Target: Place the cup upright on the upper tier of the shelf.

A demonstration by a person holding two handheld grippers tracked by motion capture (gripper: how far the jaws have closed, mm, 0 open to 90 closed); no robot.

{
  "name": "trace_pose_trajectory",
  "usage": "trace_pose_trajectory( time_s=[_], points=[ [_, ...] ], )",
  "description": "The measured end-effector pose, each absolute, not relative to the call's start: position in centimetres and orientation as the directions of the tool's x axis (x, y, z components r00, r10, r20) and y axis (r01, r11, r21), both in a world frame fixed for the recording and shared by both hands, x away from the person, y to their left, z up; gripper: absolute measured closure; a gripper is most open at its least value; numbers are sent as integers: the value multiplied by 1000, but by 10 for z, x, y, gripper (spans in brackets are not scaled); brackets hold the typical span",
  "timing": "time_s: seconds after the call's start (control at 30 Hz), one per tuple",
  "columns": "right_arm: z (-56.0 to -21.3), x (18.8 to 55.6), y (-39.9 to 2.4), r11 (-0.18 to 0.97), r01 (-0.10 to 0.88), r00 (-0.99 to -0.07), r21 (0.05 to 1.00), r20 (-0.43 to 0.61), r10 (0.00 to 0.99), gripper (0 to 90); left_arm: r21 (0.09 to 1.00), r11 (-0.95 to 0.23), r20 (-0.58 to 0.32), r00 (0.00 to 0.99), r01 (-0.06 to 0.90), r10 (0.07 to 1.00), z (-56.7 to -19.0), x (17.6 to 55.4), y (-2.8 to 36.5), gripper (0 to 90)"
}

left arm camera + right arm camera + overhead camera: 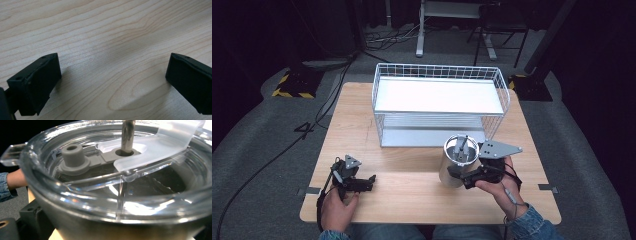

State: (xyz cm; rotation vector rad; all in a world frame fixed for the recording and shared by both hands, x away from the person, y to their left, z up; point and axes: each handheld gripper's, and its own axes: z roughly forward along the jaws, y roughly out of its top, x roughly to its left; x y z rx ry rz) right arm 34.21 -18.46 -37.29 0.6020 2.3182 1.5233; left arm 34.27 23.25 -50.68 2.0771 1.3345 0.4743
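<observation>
**Right gripper on tumbler, left idle**

While the left gripper (371, 179) sits low on the desk (412, 165) near the front left corner, the right gripper (459, 176) is up against the tumbler (454, 167) at front right of centre

Tumbler: steel, upright on the desk, just in front of the wire basket (439, 102), not touching it as far as I can tell. Clear lid (117, 202) on top, metal straw (128, 135) through the lid's grey seal, a grey plug (72, 157) beside it, frosted flap (160, 147) swung open over the straw hole

Right jaws: set around the lower front side of the tumbler in the high view, looks like contact. The right gripper view is too close to show either jaw properly, so I cannot tell whether they are clamped on it or just resting against it

Left jaws: spread wide, nothing between them, just bare wood grain in the left gripper view. Jaws point right, toward the tumbler, well apart from it

Basket: white wire, two shelves, at the back half of the desk, both shelves bare

Hands: the left hand (337, 205) and right hand (499, 187) each grip their tool from the near edge
</observation>
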Motion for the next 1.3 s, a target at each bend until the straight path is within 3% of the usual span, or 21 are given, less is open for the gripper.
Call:
trace_pose_trajectory(
  time_s=[1.3],
  points=[
    [-251, 394, -172, 301, 148, -830, 942, -47, 556, 36, 667, -297, -32, 424, 683, 905, -507, 343, 232, 4]
  ],
)
